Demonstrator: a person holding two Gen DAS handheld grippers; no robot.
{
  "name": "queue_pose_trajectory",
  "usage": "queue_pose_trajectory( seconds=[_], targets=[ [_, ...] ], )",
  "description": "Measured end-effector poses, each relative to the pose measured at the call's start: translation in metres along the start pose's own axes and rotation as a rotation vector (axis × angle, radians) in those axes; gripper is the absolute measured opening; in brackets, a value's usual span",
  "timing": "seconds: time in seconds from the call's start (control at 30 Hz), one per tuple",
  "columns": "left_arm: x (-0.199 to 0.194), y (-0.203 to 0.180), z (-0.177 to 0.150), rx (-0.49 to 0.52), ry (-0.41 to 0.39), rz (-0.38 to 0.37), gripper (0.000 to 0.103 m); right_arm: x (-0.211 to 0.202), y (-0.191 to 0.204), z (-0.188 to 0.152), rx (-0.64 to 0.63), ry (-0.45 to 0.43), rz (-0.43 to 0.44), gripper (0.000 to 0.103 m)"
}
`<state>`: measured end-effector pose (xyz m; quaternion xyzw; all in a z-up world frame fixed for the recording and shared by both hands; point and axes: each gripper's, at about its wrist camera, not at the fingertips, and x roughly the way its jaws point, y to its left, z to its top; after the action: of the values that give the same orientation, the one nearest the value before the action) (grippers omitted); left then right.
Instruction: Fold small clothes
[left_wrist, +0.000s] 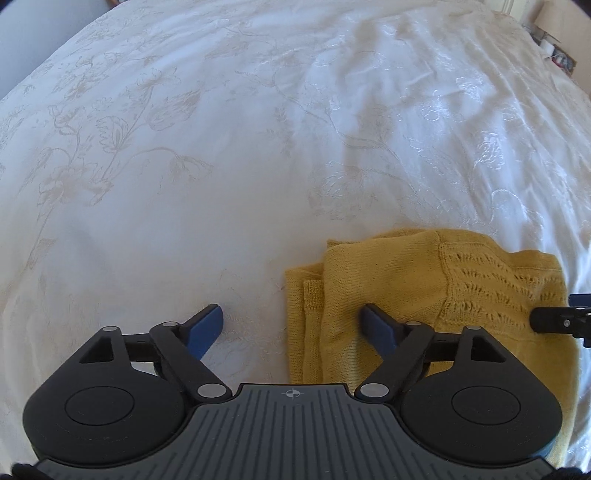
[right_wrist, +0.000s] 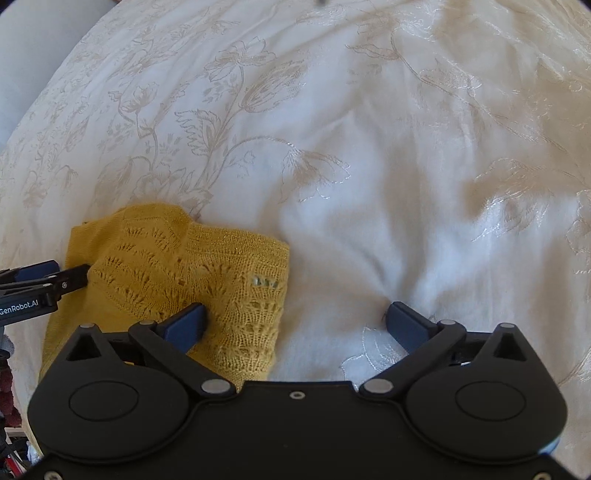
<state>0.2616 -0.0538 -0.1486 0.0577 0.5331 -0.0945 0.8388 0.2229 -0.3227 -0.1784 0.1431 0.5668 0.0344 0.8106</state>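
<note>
A small mustard-yellow knit garment lies folded on the white bedspread, with an openwork pattern on its right part. My left gripper stands open over the garment's left edge; its right finger is above the knit, its left finger above bare bedspread. In the right wrist view the same garment sits low on the left. My right gripper stands open across its right edge, left finger over the knit and right finger over the sheet. Nothing is pinched by either one.
The bedspread is white with pale floral embroidery and soft creases, and spreads wide beyond the garment. Small clutter shows past the bed's far right corner. The other gripper's tip shows at the right edge.
</note>
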Motion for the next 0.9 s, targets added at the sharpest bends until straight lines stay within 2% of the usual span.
queue_pose_trajectory(
  seconds=[0.17,0.23,0.3,0.4,0.53,0.6,0.7,0.8,0.9],
  targets=[
    [-0.016,0.006,0.0,-0.007,-0.011,-0.032,0.087,-0.015,-0.002,-0.004,-0.006,-0.053,0.032,0.103],
    [-0.028,0.003,-0.002,0.013,-0.027,-0.026,0.099,-0.028,-0.001,-0.008,-0.017,-0.097,0.033,0.103],
    [-0.042,0.0,-0.005,0.017,-0.045,-0.031,0.103,-0.044,0.003,-0.012,-0.033,-0.136,0.013,0.103],
    [-0.067,-0.003,-0.014,0.011,-0.082,-0.023,0.103,-0.065,0.01,-0.02,-0.048,-0.183,-0.003,0.103],
    [-0.098,-0.008,-0.025,-0.012,-0.098,-0.029,0.103,-0.093,0.021,-0.034,-0.084,-0.235,0.017,0.103],
    [-0.111,-0.013,-0.03,0.0,-0.106,-0.016,0.102,-0.104,0.029,-0.043,-0.111,-0.244,0.003,0.103],
    [-0.134,-0.022,-0.039,0.025,-0.137,0.012,0.102,-0.12,0.037,-0.056,-0.131,-0.266,0.04,0.103],
    [-0.157,-0.028,-0.048,0.025,-0.184,0.065,0.102,-0.136,0.048,-0.07,-0.153,-0.294,0.071,0.103],
    [-0.175,-0.033,-0.054,0.015,-0.214,0.111,0.102,-0.154,0.061,-0.085,-0.171,-0.33,0.059,0.102]
  ],
)
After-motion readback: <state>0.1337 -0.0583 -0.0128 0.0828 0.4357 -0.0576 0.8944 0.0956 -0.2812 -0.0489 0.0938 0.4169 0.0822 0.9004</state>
